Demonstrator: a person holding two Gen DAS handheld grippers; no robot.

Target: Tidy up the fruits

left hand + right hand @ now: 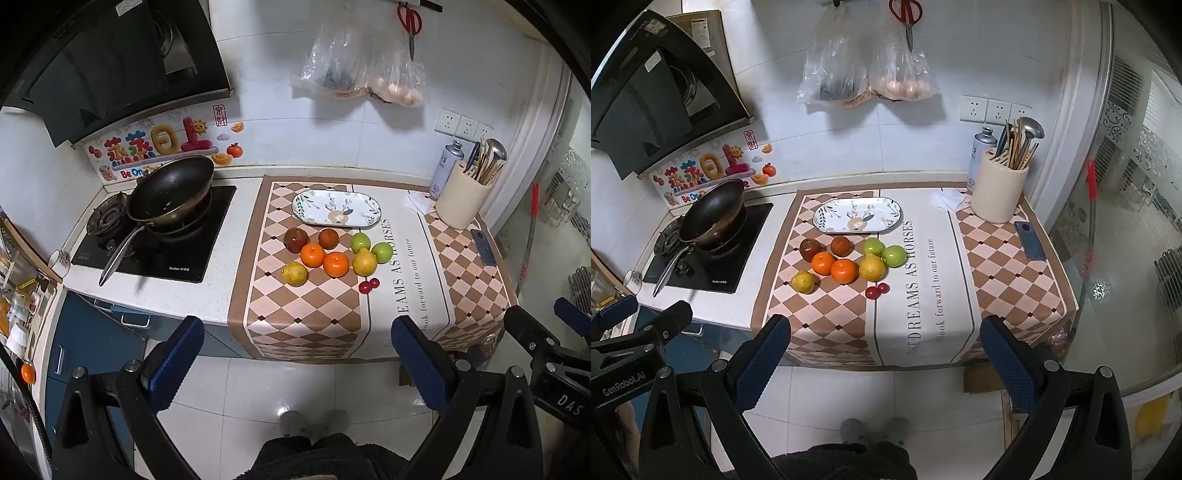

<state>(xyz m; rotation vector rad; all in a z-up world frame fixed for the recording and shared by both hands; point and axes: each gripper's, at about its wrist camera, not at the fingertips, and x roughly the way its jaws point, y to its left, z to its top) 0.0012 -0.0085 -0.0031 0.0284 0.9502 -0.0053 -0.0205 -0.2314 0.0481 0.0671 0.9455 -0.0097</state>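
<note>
Fruits lie in a cluster on the checkered cloth: two dark red fruits point(295, 239), two oranges point(312, 254), two green apples point(360, 242), two yellow pears point(364, 261) and two small red cherries point(369, 285). An empty oval patterned plate point(336, 208) sits just behind them. The same cluster point(845, 270) and plate point(857, 220) show in the right wrist view. My left gripper point(295, 365) is open and empty, held back over the floor in front of the counter. My right gripper point(884, 363) is open and empty too, beside it.
A wok point(173, 190) sits on the stove at left. A utensil holder point(463, 195), a spray can point(445, 170) and a phone point(483, 246) stand on the counter's right side. Plastic bags point(358, 74) and scissors hang on the wall. A glass door point(1126, 221) is at right.
</note>
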